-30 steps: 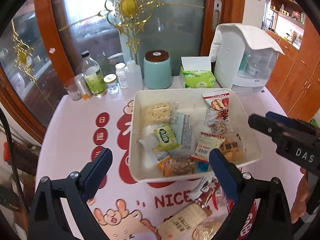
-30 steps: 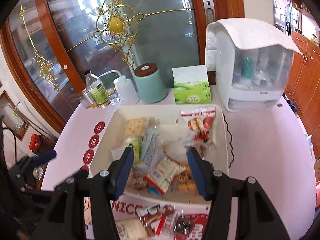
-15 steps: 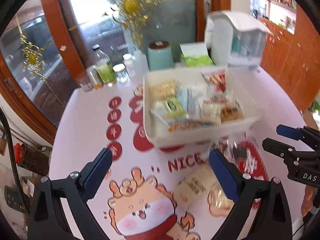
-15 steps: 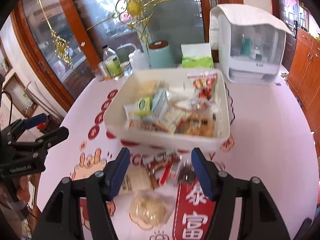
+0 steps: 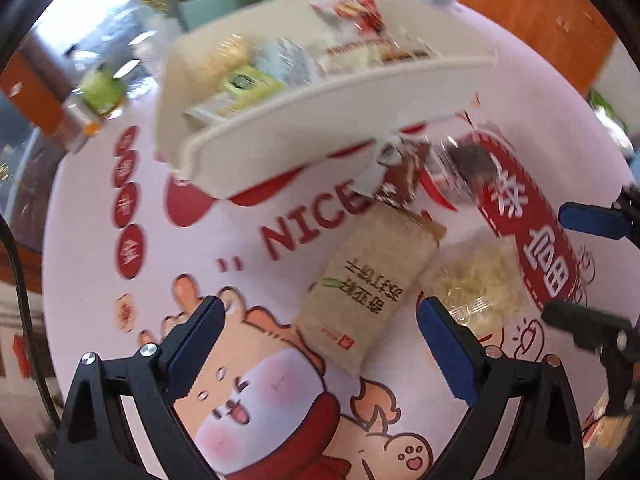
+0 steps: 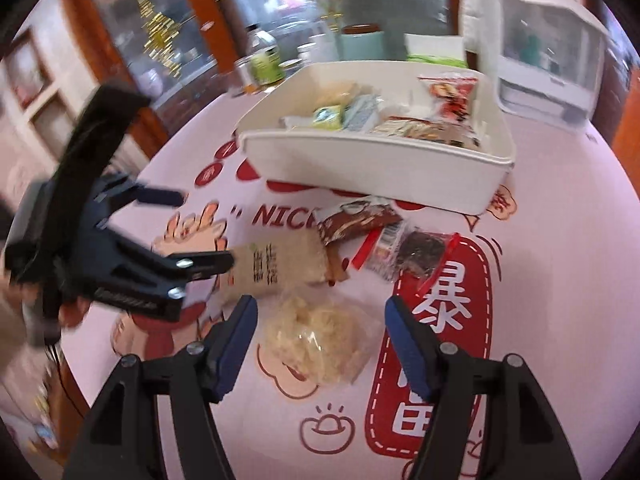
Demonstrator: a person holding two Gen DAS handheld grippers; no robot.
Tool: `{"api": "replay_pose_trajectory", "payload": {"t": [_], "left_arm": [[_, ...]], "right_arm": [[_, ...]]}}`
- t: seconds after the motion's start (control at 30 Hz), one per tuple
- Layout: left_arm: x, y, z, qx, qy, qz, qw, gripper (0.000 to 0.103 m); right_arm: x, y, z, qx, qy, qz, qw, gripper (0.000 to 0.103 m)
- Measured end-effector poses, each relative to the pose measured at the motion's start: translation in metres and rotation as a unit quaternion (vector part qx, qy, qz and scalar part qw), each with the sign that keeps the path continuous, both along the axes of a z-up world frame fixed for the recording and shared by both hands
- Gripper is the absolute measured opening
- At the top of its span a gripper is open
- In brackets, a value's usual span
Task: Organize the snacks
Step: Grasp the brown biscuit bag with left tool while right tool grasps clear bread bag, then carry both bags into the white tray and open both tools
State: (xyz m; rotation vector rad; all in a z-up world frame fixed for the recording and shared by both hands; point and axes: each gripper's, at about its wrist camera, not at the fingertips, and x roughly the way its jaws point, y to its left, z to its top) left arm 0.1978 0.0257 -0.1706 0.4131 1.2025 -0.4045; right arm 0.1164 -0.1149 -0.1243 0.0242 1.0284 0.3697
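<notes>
Your left gripper is spread wide, a beige snack packet lying between its fingers. Your right gripper (also spread) straddles a clear bag. The white bin sits beyond both.

Behind, a teal jar stands beside a tissue box, a white dispenser to their right.
</notes>
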Motion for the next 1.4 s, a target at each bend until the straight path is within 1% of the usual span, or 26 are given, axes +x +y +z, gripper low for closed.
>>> {"api": "replay_pose_trajectory", "payload": {"t": [0.13, 0.3, 0.47, 0.53, 0.6, 0.67, 0.73, 0.87, 0.93, 0.97, 1.0, 1.03, 1.07, 1.13, 1.17, 1.3, 1.4], "left_arm": [[0.006, -0.009, -0.021, 0.005, 0.020, -0.028, 0.9994, 0.097], [0.013, -0.011, -0.040, 0.007, 0.039, -0.039, 0.9985, 0.097], [0.018, -0.009, -0.051, -0.002, 0.054, -0.041, 0.9977, 0.097], [0.019, -0.008, -0.055, -0.005, 0.059, -0.043, 0.9973, 0.097], [0.022, -0.008, -0.058, -0.006, 0.061, -0.044, 0.9971, 0.097], [0.026, -0.008, -0.061, -0.007, 0.062, -0.042, 0.9972, 0.097], [0.030, -0.007, -0.063, -0.013, 0.064, -0.034, 0.9973, 0.097], [0.038, -0.004, -0.067, -0.016, 0.064, -0.027, 0.9974, 0.096], [0.038, -0.004, -0.066, -0.018, 0.063, -0.032, 0.9974, 0.089], [0.036, -0.006, -0.063, -0.019, 0.061, -0.037, 0.9973, 0.082], [0.034, -0.007, -0.061, -0.021, 0.058, -0.043, 0.9972, 0.069], [0.028, -0.013, -0.055, -0.022, 0.054, -0.046, 0.9972, 0.063], [0.026, -0.015, -0.054, -0.019, 0.053, -0.048, 0.9973, 0.059], [0.023, -0.016, -0.053, -0.021, 0.049, -0.041, 0.9978, 0.058], [0.021, -0.016, -0.052, -0.023, 0.048, -0.037, 0.9979, 0.058], [0.005, -0.011, -0.045, -0.037, 0.038, -0.021, 0.9984, 0.057], [-0.010, -0.003, -0.033, -0.047, 0.030, -0.002, 0.9984, 0.057]], "right_arm": [[-0.010, 0.011, -0.017, -0.031, -0.019, 0.058, 0.998, 0.066], [-0.014, 0.022, -0.038, -0.056, -0.026, 0.109, 0.992, 0.066], [-0.011, 0.032, -0.052, -0.083, -0.032, 0.134, 0.987, 0.066], [-0.008, 0.034, -0.057, -0.085, -0.031, 0.148, 0.985, 0.067], [-0.005, 0.037, -0.061, -0.097, -0.030, 0.163, 0.981, 0.068], [-0.002, 0.040, -0.064, -0.107, -0.032, 0.175, 0.978, 0.075], [0.002, 0.042, -0.069, -0.112, -0.030, 0.183, 0.976, 0.078], [0.009, 0.045, -0.074, -0.118, -0.029, 0.185, 0.975, 0.080], [0.011, 0.049, -0.077, -0.133, -0.036, 0.182, 0.974, 0.080], [0.011, 0.050, -0.079, -0.140, -0.039, 0.181, 0.973, 0.079], [0.011, 0.052, -0.079, -0.146, -0.046, 0.179, 0.972, 0.076], [0.012, 0.053, -0.079, -0.146, -0.048, 0.174, 0.973, 0.066], [0.014, 0.053, -0.078, -0.147, -0.048, 0.164, 0.974, 0.061], [0.016, 0.051, -0.076, -0.145, -0.049, 0.147, 0.977, 0.053], [0.016, 0.049, -0.074, -0.140, -0.048, 0.138, 0.979, 0.051], [0.008, 0.039, -0.065, -0.108, -0.038, 0.105, 0.988, 0.049], [-0.004, 0.034, -0.058, -0.090, -0.033, 0.090, 0.991, 0.049]]}}
